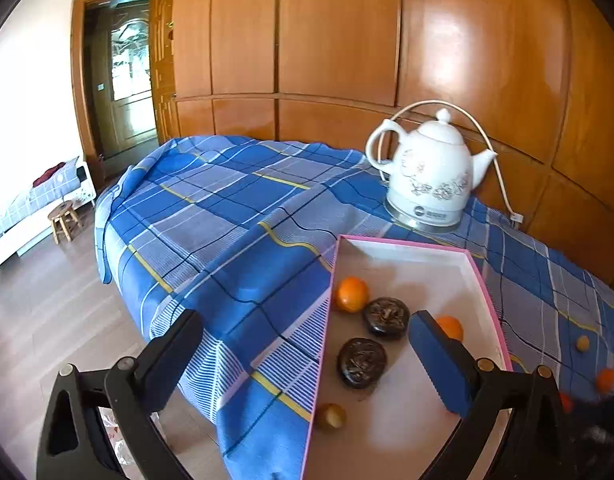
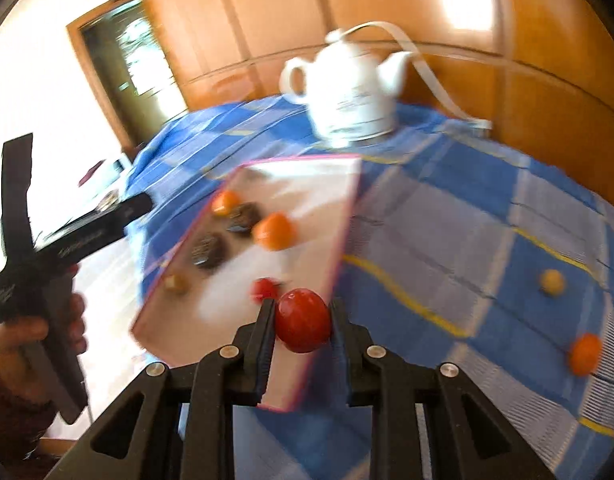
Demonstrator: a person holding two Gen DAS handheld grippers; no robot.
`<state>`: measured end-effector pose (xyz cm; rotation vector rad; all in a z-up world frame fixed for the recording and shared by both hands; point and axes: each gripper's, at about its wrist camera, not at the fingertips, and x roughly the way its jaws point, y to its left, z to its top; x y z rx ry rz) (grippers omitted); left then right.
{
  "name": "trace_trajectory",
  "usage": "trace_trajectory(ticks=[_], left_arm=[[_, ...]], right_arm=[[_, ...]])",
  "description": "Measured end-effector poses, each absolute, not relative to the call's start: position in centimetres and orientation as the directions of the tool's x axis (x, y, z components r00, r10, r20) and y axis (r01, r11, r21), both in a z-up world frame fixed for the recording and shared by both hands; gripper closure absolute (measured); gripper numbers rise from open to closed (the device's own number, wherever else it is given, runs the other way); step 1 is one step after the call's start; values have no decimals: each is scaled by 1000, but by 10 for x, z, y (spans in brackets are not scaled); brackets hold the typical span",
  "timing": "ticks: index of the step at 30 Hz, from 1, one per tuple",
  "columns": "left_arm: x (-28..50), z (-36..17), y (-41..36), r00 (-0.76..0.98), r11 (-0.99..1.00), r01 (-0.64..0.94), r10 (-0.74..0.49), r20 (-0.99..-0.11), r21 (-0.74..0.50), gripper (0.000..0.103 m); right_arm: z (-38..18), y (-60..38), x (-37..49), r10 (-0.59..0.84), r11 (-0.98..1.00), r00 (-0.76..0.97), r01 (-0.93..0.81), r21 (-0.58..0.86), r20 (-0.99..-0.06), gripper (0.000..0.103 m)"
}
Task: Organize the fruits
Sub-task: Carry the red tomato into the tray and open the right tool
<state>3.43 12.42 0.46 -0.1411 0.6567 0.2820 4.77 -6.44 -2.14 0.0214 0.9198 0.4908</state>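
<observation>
A white tray with a pink rim [image 1: 407,246] [image 2: 343,240] lies on the blue plaid cloth. In it are two oranges [image 1: 350,294] [image 2: 274,231], two dark wrinkled fruits [image 1: 362,362] [image 2: 207,251], a small brown fruit [image 1: 331,417] and a small red fruit [image 2: 265,289]. My right gripper [image 2: 303,320] is shut on a red tomato [image 2: 303,319] above the tray's near edge. My left gripper [image 1: 307,356] is open and empty over the tray's left side; it also shows in the right wrist view [image 2: 67,240]. A yellow fruit [image 2: 552,282] and an orange [image 2: 585,354] lie on the cloth to the right.
A white electric kettle [image 1: 427,176] [image 2: 353,92] with its cord stands behind the tray, against the wooden wardrobe [image 1: 347,40]. The table edge drops to a wooden floor [image 1: 47,300] on the left. A small stool [image 1: 63,220] stands far left.
</observation>
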Motion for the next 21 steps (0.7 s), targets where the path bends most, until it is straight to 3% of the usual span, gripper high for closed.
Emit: trace_trajectory(ticks=[6, 21], left_arm=[[36, 2, 129, 749, 950, -309, 212, -628, -48, 0], [37, -3, 123, 742, 956, -291, 194, -642, -47, 0]], right_arm=[[-42, -18, 56, 430, 855, 441, -479, 199, -788, 77], [-73, -3, 70, 362, 870, 426, -474, 136, -829, 76]])
